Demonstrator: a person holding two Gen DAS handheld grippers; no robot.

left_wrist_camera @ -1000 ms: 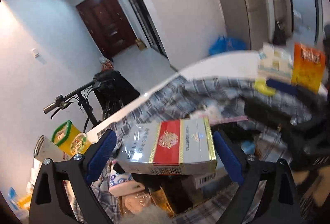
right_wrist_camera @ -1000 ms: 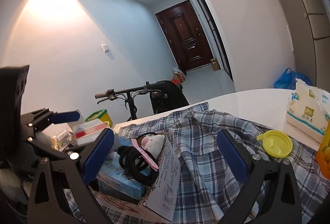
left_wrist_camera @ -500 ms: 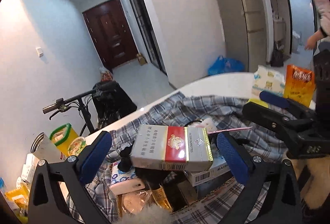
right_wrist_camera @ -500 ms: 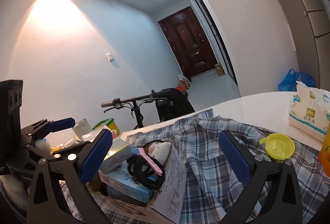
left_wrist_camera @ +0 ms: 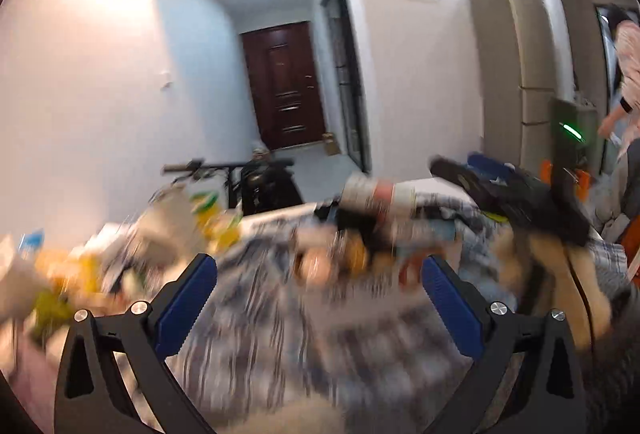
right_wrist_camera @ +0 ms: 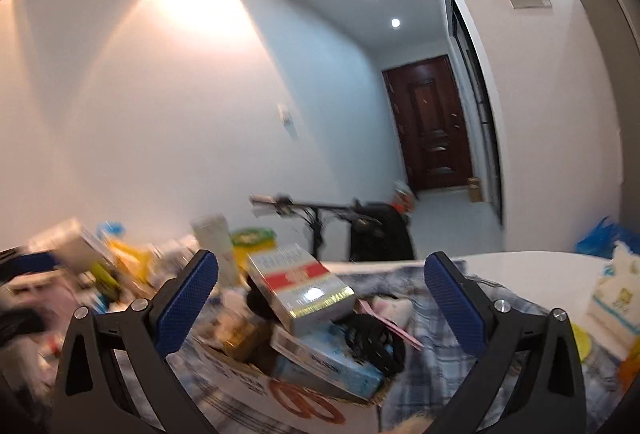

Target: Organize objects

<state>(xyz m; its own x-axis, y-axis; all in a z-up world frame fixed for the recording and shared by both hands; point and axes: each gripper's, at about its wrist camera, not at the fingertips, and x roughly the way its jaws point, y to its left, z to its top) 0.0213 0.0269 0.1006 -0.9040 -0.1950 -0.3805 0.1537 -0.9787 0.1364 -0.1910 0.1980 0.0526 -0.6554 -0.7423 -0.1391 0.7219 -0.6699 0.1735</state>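
In the right wrist view a silver and red carton [right_wrist_camera: 300, 288] lies tilted on top of a cardboard box [right_wrist_camera: 256, 386] filled with a blue pack [right_wrist_camera: 332, 364], black cables [right_wrist_camera: 372, 342] and other items. My right gripper [right_wrist_camera: 320, 294] is open just in front of that box, with nothing between its fingers. The left wrist view is heavily blurred: the carton [left_wrist_camera: 378, 194] shows as a smear beyond my open left gripper [left_wrist_camera: 318, 292], which holds nothing. The right gripper's black body [left_wrist_camera: 516, 202] crosses the right side there.
A plaid cloth [right_wrist_camera: 436, 350] covers the white table [right_wrist_camera: 528, 264]. A tissue pack [right_wrist_camera: 618, 294] and a yellow lid [right_wrist_camera: 582, 342] sit at the right. Jars and packets [right_wrist_camera: 120, 266] crowd the left. A bicycle [right_wrist_camera: 320, 214] stands behind the table, and a person [left_wrist_camera: 628, 74] stands at far right.
The left gripper has let go of the carton and pulled back quickly, leaving it on the box. The right gripper has swung left toward the box.
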